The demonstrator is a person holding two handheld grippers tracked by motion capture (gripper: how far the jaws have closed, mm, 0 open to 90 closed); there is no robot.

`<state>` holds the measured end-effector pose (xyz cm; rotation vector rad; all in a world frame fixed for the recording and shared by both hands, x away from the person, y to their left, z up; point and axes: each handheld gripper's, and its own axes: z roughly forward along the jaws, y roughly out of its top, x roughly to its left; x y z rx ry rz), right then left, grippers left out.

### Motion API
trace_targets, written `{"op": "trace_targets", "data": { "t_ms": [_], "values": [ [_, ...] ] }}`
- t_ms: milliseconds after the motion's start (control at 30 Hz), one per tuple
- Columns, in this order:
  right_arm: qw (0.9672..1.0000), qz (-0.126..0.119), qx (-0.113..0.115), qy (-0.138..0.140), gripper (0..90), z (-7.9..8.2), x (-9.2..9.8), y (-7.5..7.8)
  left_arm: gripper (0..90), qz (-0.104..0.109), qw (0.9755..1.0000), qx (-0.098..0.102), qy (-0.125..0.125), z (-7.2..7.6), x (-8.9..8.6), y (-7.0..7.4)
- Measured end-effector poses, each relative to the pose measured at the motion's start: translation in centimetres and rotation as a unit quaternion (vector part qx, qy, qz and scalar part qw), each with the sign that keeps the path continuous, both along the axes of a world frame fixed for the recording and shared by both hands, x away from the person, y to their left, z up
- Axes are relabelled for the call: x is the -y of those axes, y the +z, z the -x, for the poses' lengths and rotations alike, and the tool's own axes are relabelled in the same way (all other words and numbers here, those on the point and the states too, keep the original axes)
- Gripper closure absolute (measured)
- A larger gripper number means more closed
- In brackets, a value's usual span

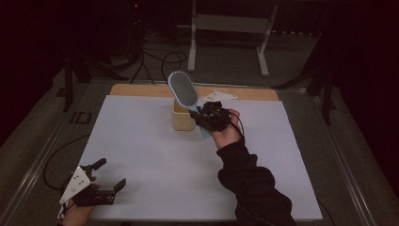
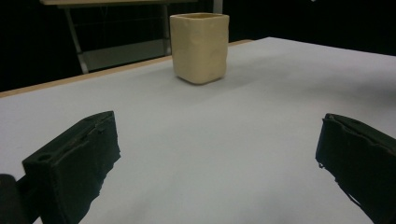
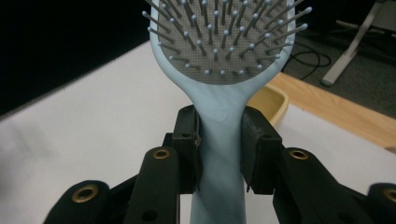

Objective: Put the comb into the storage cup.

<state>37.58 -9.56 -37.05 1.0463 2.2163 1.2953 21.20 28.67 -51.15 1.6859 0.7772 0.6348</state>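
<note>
Your left gripper rests at the near left edge of the white table sheet, jaws spread wide, nothing between. Your right gripper pinches the light blue hairbrush by its handle neck, brush head tilted up over the beige cup mid-table.

Pretty much the whole white sheet is open to move across, only the yellow cup stands near the far edge. The hairbrush in the right gripper hangs right above it, blocking straight-down access.
</note>
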Motion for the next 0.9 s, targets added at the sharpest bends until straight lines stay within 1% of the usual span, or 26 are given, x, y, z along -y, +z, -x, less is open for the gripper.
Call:
{"op": "trace_targets", "data": {
  "t_ms": [100,200,333,467,567,633,700,767,900],
  "values": [
    [0.9999,-0.009,0.006,-0.003,70.1,-0.4,-0.2,0.3,0.0,0.000,1.0000,0.000,0.000,0.0,0.0,0.0],
    [0.9998,-0.010,0.018,-0.002,70.1,-0.9,-0.5,0.6,0.0,0.000,1.0000,0.000,0.000,0.0,-0.1,0.0],
    [0.9997,-0.013,0.022,-0.002,70.1,-1.5,-0.8,0.7,0.0,0.001,1.0000,0.000,0.000,0.0,-0.1,0.0],
    [0.9994,-0.025,0.026,0.000,70.2,-2.2,-1.1,0.6,0.0,0.003,1.0000,0.000,0.001,0.0,-0.1,0.0],
    [0.9990,-0.030,0.031,0.002,70.1,-2.6,-1.5,0.6,0.0,0.004,1.0000,-0.001,0.001,0.0,-0.1,0.0],
    [0.9987,-0.032,0.040,0.002,70.1,-2.8,-1.7,0.6,0.0,0.004,1.0000,-0.001,0.001,0.1,-0.2,0.0],
    [0.9986,-0.034,0.042,0.002,70.1,-3.0,-1.9,0.6,0.0,0.005,1.0000,-0.001,0.001,0.1,-0.2,0.0],
    [0.9981,-0.043,0.044,-0.001,70.2,-3.5,-2.3,0.7,0.0,0.006,1.0000,0.000,0.001,0.1,-0.2,0.0],
    [0.9975,-0.047,0.053,-0.003,70.2,-4.1,-2.7,1.1,0.0,0.008,1.0000,-0.001,0.000,0.1,-0.3,0.0]
  ]
}}
